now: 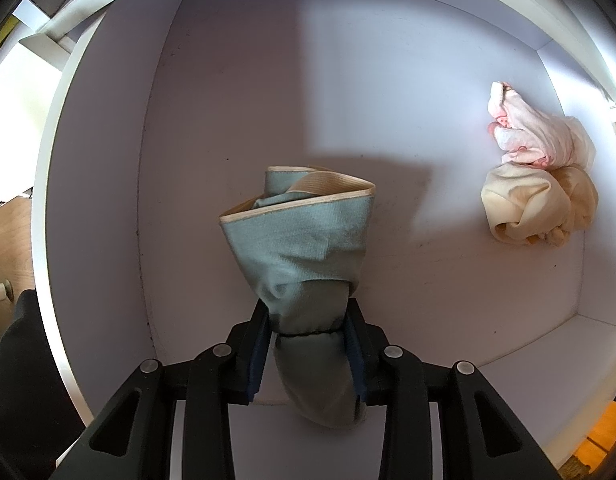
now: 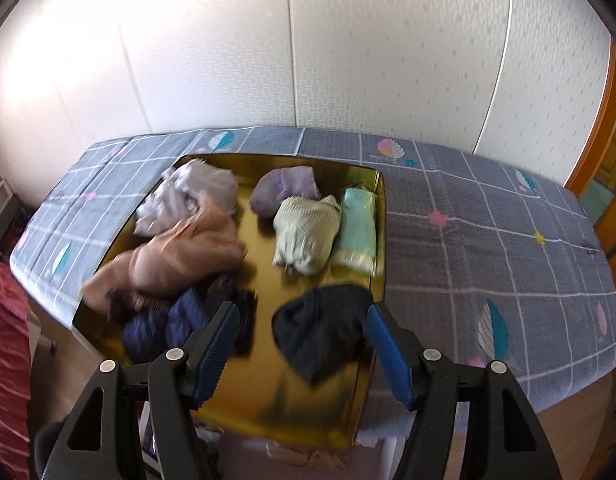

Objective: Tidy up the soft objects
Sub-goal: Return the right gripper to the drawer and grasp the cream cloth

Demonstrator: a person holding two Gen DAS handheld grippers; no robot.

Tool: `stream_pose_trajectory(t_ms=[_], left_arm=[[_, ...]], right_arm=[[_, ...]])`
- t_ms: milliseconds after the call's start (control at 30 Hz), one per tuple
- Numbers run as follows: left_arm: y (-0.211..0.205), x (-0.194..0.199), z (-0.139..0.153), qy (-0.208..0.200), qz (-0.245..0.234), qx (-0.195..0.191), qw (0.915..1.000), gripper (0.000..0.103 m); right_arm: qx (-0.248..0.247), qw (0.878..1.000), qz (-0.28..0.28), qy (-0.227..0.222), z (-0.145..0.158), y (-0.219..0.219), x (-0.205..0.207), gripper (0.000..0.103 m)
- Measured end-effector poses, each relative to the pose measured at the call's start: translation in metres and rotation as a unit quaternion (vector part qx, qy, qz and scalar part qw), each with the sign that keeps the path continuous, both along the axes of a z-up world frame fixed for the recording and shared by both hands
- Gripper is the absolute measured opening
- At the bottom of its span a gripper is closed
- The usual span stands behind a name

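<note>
My left gripper (image 1: 308,320) points down into a white drawer (image 1: 348,100) and is shut on a rolled grey-green cloth (image 1: 300,248) with a cream band; its top end fans out above the fingers. A pink bundle (image 1: 536,128) and a cream bundle (image 1: 536,208) lie together by the drawer's right wall. My right gripper (image 2: 302,310) is open over a gold tray (image 2: 248,400) on a bed. A dark grey bundle (image 2: 320,332) lies in the tray, showing between the blue pads (image 2: 218,340) without being pressed.
The tray also holds a whitish cloth (image 2: 192,196), a peach cloth (image 2: 184,260), a navy bundle (image 2: 176,320), a purple roll (image 2: 286,190), a pale green knit (image 2: 306,232) and a mint folded piece (image 2: 358,228). A grey checked bedcover (image 2: 488,240) lies underneath. A red striped sleeve (image 2: 4,340) shows at left.
</note>
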State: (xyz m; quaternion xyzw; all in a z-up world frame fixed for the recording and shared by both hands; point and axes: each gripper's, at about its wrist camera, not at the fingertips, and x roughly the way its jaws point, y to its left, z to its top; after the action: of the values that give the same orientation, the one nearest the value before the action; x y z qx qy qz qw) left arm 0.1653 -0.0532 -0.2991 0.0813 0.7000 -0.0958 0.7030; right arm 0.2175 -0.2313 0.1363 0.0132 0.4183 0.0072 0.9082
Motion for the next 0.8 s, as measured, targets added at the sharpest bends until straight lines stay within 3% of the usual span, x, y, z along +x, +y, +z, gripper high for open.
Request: stream_pose_trajectory(t_ms=[267, 433, 600, 800], left_arm=[[-0.006, -0.003, 0.000, -0.005, -0.008, 0.008, 0.9999, 0.037], [-0.008, -0.004, 0.001, -0.008, -0.008, 0.013, 0.9998, 0.038], [-0.010, -0.005, 0.001, -0.009, -0.007, 0.012, 0.9999, 0.038], [-0.010, -0.005, 0.001, -0.010, -0.007, 0.010, 0.9999, 0.038]], right_arm=[[-0.005, 1.000, 0.015, -0.012, -0.012, -0.003, -0.055, 0.067], [0.013, 1.000, 0.010, 0.004, -0.037, -0.011, -0.093, 0.067], [0.047, 0.996, -0.016, 0.079, -0.100, -0.025, -0.118, 0.067], [0.097, 0.974, -0.068, 0.192, -0.191, -0.040, -0.121, 0.067]])
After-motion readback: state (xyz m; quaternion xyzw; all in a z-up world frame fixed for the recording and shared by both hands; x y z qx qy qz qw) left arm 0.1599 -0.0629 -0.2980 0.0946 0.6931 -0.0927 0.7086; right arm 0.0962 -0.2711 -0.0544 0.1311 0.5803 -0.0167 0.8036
